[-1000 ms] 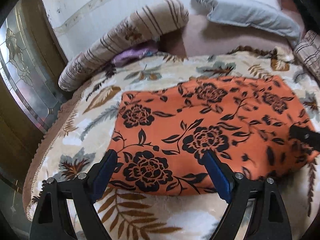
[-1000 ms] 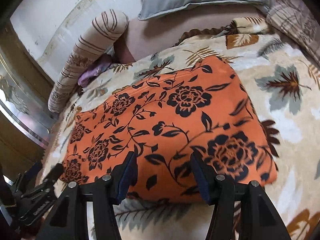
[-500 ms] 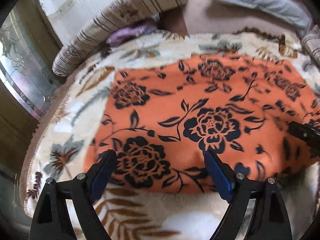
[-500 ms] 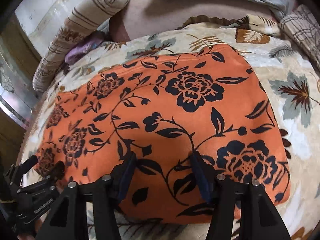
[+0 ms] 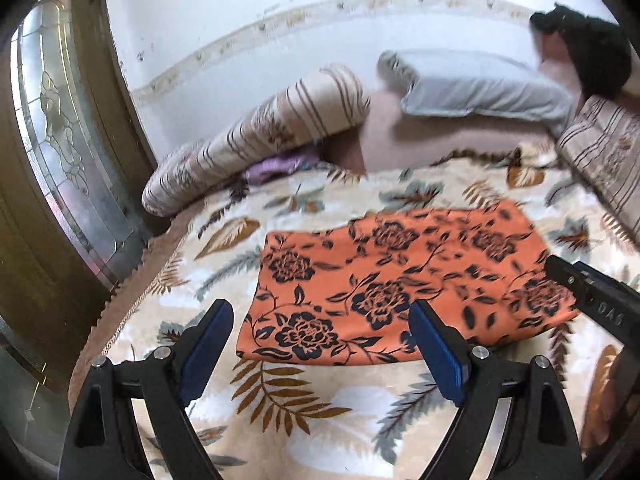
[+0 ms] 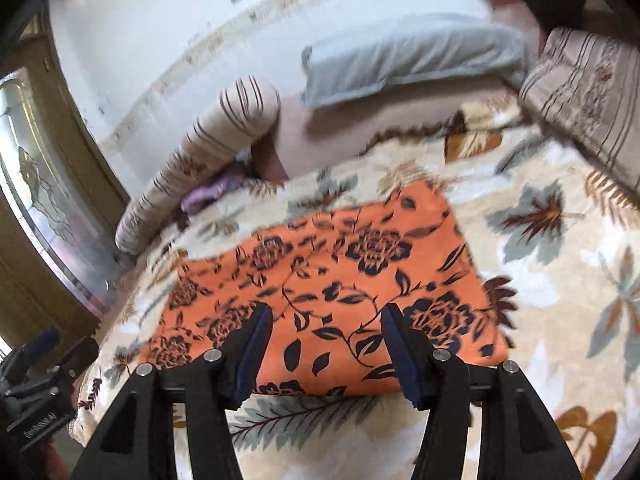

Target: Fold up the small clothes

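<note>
**Orange cloth lies folded flat on the blanket, both grippers above it with nothing held**

The blanket (image 5: 320, 420), cream with brown and grey leaves, covers the bed and fills most of both views; everything else is placed against it. Beyond its far edge a white wall (image 5: 240, 40) rises, and off its left edge stands a wooden door with a patterned glass panel (image 5: 60, 152).

On the far side of the blanket lie the pillows: a long striped bolster (image 5: 256, 136) toward the door, a grey pillow (image 5: 480, 88) beside it along the wall, and a second striped cushion (image 5: 604, 152) at the right edge. A bit of purple fabric (image 5: 272, 166) peeks out from under the bolster where it meets the blanket.

The orange cloth (image 5: 392, 280) with black flowers lies in the middle of the blanket as a flat rectangle, its long side running left to right, its edges neat.

The left gripper (image 5: 320, 332) hangs over the near left part of the cloth, its blue pads spread wide and touching nothing. The right gripper (image 6: 326, 332) hangs over the near right part, its jaws standing moderately apart with nothing between them; the cloth lies below, clear of the pads.
</note>
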A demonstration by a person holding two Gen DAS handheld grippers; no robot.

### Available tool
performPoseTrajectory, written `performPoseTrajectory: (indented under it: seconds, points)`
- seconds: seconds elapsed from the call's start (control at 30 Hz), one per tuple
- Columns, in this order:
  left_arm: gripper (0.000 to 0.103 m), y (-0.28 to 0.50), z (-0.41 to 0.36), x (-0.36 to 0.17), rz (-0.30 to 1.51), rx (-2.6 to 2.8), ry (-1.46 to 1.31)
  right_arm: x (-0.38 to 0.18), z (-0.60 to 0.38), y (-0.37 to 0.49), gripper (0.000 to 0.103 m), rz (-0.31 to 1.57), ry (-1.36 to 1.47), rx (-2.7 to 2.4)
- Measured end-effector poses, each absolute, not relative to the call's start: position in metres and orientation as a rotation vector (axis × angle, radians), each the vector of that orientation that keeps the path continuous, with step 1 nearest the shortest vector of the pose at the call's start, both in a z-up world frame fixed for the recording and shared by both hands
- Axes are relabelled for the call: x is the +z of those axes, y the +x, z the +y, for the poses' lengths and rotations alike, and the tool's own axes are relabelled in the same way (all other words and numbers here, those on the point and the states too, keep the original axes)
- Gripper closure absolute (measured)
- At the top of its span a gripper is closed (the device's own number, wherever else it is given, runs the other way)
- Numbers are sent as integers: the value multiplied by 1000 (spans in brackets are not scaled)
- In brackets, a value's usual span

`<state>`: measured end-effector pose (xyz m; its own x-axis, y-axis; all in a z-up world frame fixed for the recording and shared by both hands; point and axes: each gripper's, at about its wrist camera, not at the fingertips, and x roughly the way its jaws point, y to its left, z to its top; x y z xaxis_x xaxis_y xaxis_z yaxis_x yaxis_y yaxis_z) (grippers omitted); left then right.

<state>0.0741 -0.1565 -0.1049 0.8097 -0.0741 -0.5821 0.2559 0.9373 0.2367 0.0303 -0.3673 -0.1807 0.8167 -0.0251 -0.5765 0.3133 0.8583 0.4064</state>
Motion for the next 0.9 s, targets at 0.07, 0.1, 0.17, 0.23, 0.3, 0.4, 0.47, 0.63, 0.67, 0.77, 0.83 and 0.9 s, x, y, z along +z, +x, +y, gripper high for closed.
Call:
performPoseTrajectory:
  seconds: [0.07,0.1,0.17,0.23,0.3,0.4,0.47,0.63,0.67,0.77,0.83,0.9]
  points:
    - [13,63,-156,-94,578,-188,307,-175,-366,18,42,569,495,-199]
    - [13,58,-156,-90,567,-191,303,-173,-365,11,42,562,494,-204]
    - [13,49,-154,-80,545,-196,292,-171,-365,-5,42,550,515,-207]
    - [13,42,-152,-73,529,-198,278,-170,-365,-17,42,541,527,-213]
    - [13,35,-151,-66,512,-199,262,-168,-364,-31,42,525,515,-229]
    - [13,28,-151,-62,504,-205,251,-163,-361,-47,42,501,490,-246]
    - [13,26,-150,-62,502,-201,248,-161,-358,-56,42,488,477,-255]
    - [13,22,-144,-62,500,-174,242,-154,-346,-62,42,470,421,-255]
    - [13,22,-142,-62,499,-169,240,-153,-344,-61,42,467,412,-249]
    - [12,22,-135,-63,499,-154,232,-151,-337,-62,42,453,390,-232]
    - [12,23,-131,-64,501,-145,228,-150,-334,-62,38,447,378,-228]
    - [12,24,-127,-64,500,-137,222,-150,-332,-61,38,445,375,-222]
